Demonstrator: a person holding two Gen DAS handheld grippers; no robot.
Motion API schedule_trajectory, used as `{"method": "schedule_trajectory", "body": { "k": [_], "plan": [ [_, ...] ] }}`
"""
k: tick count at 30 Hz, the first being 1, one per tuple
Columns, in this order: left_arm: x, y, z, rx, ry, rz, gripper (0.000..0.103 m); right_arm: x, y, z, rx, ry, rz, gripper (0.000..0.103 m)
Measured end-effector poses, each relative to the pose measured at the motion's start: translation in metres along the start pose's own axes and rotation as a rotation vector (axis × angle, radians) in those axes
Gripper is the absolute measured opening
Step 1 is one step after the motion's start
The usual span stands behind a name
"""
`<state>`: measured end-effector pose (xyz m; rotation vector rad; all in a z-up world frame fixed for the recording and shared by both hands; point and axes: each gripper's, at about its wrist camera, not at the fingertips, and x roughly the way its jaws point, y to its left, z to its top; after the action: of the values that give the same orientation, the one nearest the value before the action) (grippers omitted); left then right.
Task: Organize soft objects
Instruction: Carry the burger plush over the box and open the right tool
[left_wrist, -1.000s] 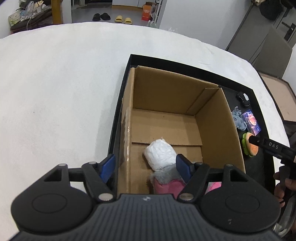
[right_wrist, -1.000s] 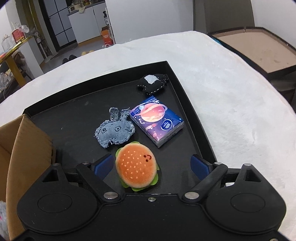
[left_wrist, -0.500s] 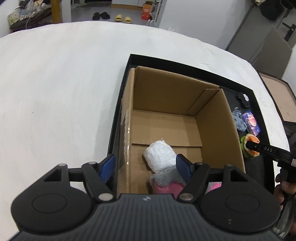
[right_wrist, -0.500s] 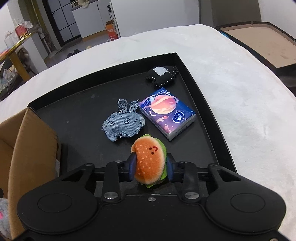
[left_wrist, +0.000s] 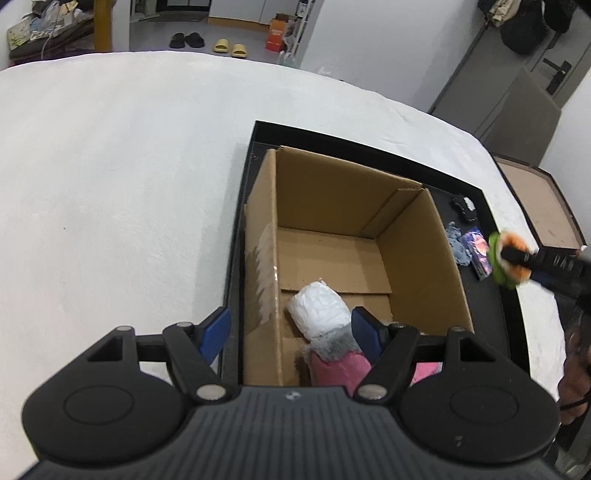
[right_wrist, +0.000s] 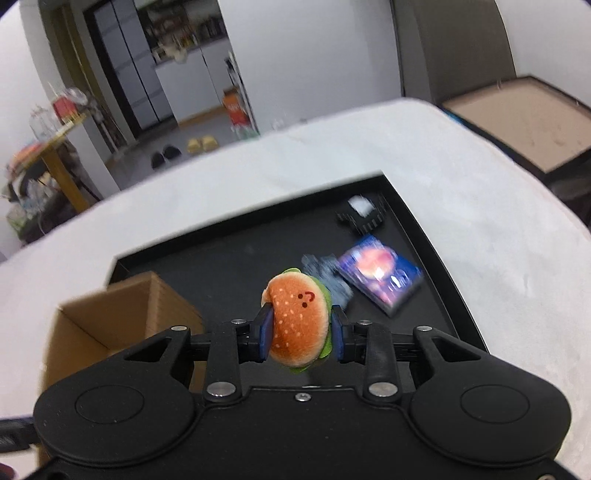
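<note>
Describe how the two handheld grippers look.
Both are matte black plastic. The left gripper and right gripper each have blue finger pads, angled link arms with silver pivot screws, two round embossed discs, and a ribbed body. The right's side bears white lettering, blurred.

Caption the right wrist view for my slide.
Right gripper clamps hamburger plush above black tray.

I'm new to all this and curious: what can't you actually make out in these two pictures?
- Pink plush in the cardboard box: left wrist view, lower part hidden behind the left gripper.
- Tissue pack print: right wrist view, motion-blurred.
- Denim toy: partly behind the burger plush clamped in the right gripper.
</note>
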<state>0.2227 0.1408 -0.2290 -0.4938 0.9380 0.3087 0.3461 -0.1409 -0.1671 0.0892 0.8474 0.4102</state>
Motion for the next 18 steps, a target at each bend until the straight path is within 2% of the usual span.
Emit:
{"method": "schedule_trajectory", "body": {
  "k": [5, 9, 12, 18],
  "plan": [
    [0.0, -0.001, -0.005, 0.017, 0.009, -0.037, 0.07, -0.019, 0.025, 0.013, -0.022, -0.045, 0.071, 0.031],
    [-0.006, -0.004, -0.005, 0.031, -0.019, -0.052, 0.07, -0.024, 0.049, 0.015, -0.055, -0.046, 0.126, 0.031],
    [-0.009, -0.003, -0.006, 0.029, -0.034, -0.033, 0.07, -0.023, 0.054, 0.015, -0.01, -0.011, 0.184, 0.031],
    [-0.012, 0.002, -0.013, 0.022, -0.044, -0.037, 0.061, -0.026, 0.075, 0.0, -0.041, 0.027, 0.196, 0.031]
  ]
}}
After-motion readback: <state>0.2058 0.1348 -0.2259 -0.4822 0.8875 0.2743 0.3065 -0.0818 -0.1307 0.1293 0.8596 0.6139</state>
